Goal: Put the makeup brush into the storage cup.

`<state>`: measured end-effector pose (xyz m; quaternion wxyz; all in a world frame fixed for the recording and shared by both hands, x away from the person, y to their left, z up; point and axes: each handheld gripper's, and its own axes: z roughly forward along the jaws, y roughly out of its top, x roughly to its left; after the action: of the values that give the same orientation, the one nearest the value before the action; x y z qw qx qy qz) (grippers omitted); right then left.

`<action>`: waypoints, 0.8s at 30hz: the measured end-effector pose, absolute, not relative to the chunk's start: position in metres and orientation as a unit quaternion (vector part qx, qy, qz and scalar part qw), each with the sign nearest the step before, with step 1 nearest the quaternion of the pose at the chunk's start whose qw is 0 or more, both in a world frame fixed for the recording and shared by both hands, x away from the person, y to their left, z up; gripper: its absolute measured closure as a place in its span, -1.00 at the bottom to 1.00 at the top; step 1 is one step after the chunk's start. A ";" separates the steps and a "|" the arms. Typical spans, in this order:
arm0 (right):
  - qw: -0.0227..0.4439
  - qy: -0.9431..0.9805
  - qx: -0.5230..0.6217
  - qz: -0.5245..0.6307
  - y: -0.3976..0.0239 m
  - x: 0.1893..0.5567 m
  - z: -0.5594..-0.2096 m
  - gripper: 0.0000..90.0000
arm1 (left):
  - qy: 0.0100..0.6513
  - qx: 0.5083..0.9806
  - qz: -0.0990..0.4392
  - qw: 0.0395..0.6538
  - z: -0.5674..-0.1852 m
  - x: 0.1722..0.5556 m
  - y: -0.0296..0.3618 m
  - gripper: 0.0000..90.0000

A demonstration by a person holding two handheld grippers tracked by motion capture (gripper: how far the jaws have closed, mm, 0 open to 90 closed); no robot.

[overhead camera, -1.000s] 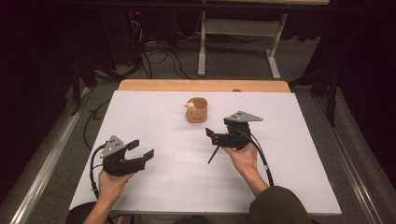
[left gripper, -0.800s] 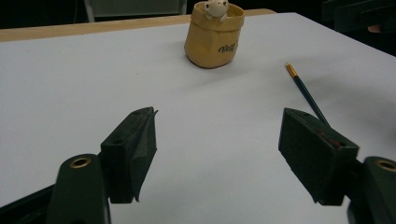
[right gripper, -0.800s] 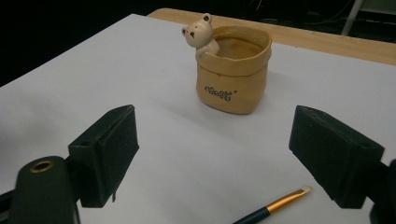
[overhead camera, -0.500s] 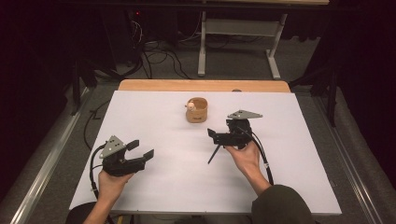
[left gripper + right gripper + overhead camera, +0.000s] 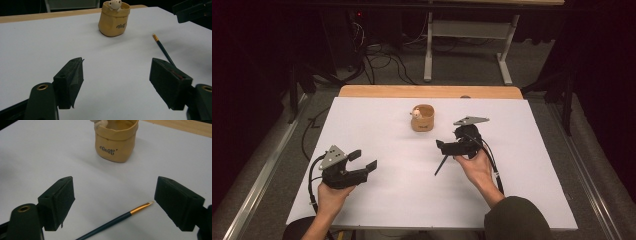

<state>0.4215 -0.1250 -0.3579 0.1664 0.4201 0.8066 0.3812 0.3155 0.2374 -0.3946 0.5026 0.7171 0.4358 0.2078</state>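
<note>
On desk point(image 5: 377, 210): right hand-held gripper point(image 5: 113, 203) jaws apart over paintbrush point(image 5: 117, 218), prob lining up a grab; tan pot point(image 5: 423, 118) beyond. Left hand-held gripper point(image 5: 362, 161) apart, idle.

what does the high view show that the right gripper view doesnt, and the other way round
High view alone: the person's hands, the left gripper near the table's front left, the wooden strip at the far edge, the floor cables and a desk frame beyond.
Right gripper view alone: the dark lettering on the holder, and the brush's gold ferrule and pale tip.
Both: the tan holder, the dark paintbrush lying on the white table, and the right gripper with its jaws apart.
</note>
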 end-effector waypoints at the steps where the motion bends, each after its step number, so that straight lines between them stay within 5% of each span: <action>1: 0.165 0.808 0.420 0.378 -0.125 0.422 -0.358 -0.59 | 0.436 0.717 0.208 0.502 -0.395 0.316 0.237 -0.38; 24: 0.126 0.839 0.445 0.285 -0.114 0.435 -0.351 -0.57 | 0.439 0.709 0.206 0.511 -0.393 0.315 0.241 -0.39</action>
<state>0.4350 -0.1136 -0.3512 0.1257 0.4453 0.8393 0.2854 0.3149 0.2412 -0.3932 0.5114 0.7094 0.4388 0.2064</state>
